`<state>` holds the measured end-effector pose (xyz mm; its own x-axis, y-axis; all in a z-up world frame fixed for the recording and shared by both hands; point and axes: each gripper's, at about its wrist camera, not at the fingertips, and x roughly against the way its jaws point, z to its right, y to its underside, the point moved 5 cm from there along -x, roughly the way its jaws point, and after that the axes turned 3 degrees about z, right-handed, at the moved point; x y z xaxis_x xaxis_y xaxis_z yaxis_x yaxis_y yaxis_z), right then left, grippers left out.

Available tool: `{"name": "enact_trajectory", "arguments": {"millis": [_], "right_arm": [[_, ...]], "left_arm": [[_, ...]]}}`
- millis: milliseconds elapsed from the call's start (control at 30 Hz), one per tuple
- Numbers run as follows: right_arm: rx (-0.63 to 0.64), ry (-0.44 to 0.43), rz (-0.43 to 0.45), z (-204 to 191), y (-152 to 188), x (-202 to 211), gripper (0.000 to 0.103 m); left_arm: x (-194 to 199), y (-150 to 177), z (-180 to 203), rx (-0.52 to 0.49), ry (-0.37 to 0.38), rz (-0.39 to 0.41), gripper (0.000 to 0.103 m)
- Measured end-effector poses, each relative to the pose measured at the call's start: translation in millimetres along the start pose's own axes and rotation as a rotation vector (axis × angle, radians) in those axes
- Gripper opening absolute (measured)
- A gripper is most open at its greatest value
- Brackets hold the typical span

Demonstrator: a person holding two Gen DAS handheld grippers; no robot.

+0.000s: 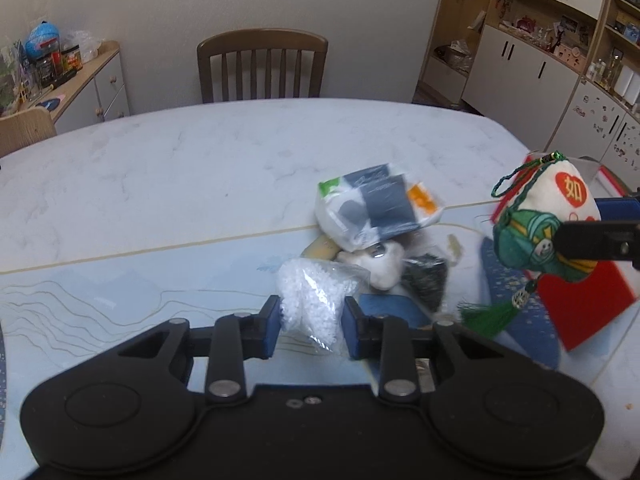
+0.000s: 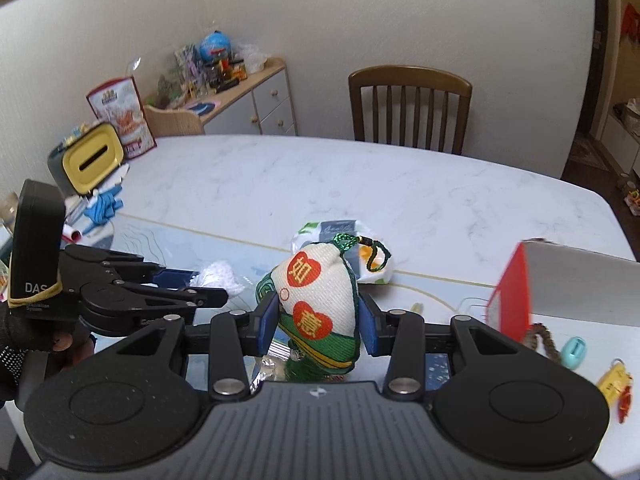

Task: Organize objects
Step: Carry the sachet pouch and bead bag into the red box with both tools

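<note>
Bead bag (image 1: 310, 300) lies on the desk (image 1: 160, 168), before the packet (image 1: 372, 208). Sachet (image 1: 548, 224) hangs right of both, above the box (image 1: 584, 300). Chair (image 1: 262, 66) stands behind the desk.

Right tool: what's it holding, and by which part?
The right tool grips the embroidered sachet charm across its lower body; its tassel dangles free.

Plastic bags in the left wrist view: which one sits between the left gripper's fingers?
The clear plastic bag of white beads, between the left gripper fingers. The white printed bag with dark panels lies farther off, atop the pile.
</note>
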<state>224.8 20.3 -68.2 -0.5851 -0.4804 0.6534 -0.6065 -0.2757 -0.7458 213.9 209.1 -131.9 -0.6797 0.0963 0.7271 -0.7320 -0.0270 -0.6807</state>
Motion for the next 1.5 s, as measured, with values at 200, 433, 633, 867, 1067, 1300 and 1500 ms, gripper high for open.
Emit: {"name": "enact_trajectory", "arguments": {"millis": [200,433,633,867,1067,1300,1500], "right_arm": [[-0.037,0.002,0.038,20.8,-10.4,40.3,0.041],[-0.052,0.049,0.061,55.8,-21.3,80.4,0.041],[-0.070,0.090,0.077,95.6,-25.3,108.0,0.041],[-0.110,0.125,0.075,146.9,-18.2,125.2,0.041],[-0.142,0.152,0.067,191.2,-9.7,130.3,0.041],[-0.158,0.177,0.044,239.3,-2.8,123.5,0.041],[-0.149,0.205,0.002,275.4,7.5,103.2,0.041]], "left_arm": [[30.1,-12.9,24.9,-0.007,0.047,0.033,0.031],[54.2,-34.2,66.3,-0.020,0.113,0.064,0.031],[55.7,-45.0,107.4,-0.051,0.153,0.060,0.031],[45.2,-55.6,159.8,-0.097,0.186,0.054,0.031],[32.1,-63.7,208.3,-0.149,0.213,0.046,0.031],[3.2,-67.8,256.4,-0.197,0.223,0.015,0.031],[-31.6,-67.8,287.1,-0.228,0.194,-0.028,0.031]]}}
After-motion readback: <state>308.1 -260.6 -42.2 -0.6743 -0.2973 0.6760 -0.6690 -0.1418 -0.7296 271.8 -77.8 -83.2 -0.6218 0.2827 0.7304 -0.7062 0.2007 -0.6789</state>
